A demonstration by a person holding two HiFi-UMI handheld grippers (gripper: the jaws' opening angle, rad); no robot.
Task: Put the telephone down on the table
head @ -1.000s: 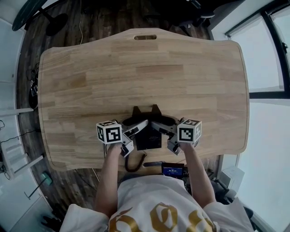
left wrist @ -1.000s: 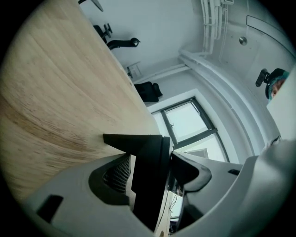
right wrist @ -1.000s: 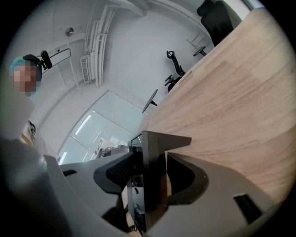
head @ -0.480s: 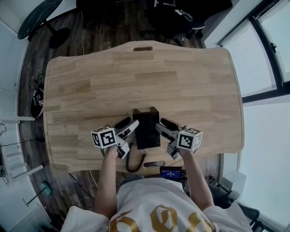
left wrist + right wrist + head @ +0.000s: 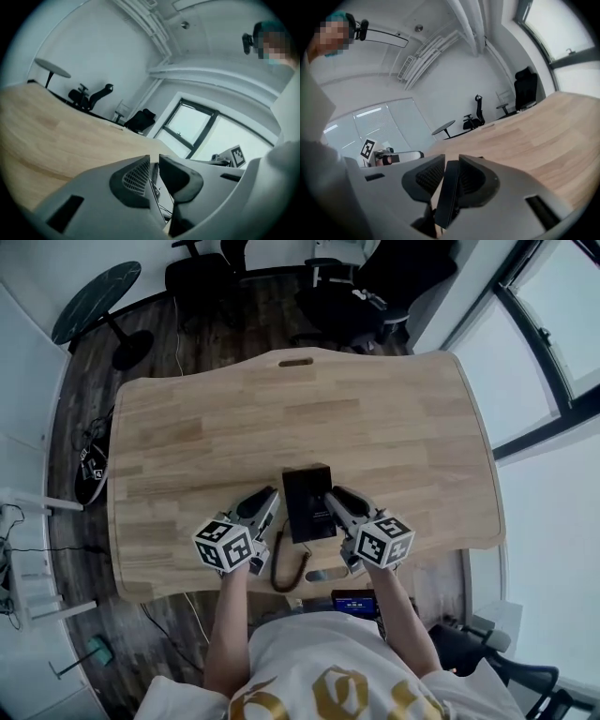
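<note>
A black telephone (image 5: 307, 502) sits between my two grippers over the near part of the wooden table (image 5: 281, 418). Its coiled cord (image 5: 286, 570) hangs toward the table's near edge. My left gripper (image 5: 270, 496) has just been closing and now pinches the phone's left edge. A thin dark edge (image 5: 156, 187) shows between its pads (image 5: 133, 177). My right gripper (image 5: 333, 496) has also just been closing and grips the right edge. The phone's black side (image 5: 446, 187) is pressed between its pads (image 5: 473, 180). Whether the phone touches the table is hidden.
Black office chairs (image 5: 366, 287) stand beyond the table's far edge, and a round dark side table (image 5: 94, 292) stands at the far left. A small device with a lit screen (image 5: 356, 603) sits below the near edge. Windows run along the right.
Both grippers stood wide open on either side of the phone; now their jaws have closed on its edges. Both hands have risen and rolled.
</note>
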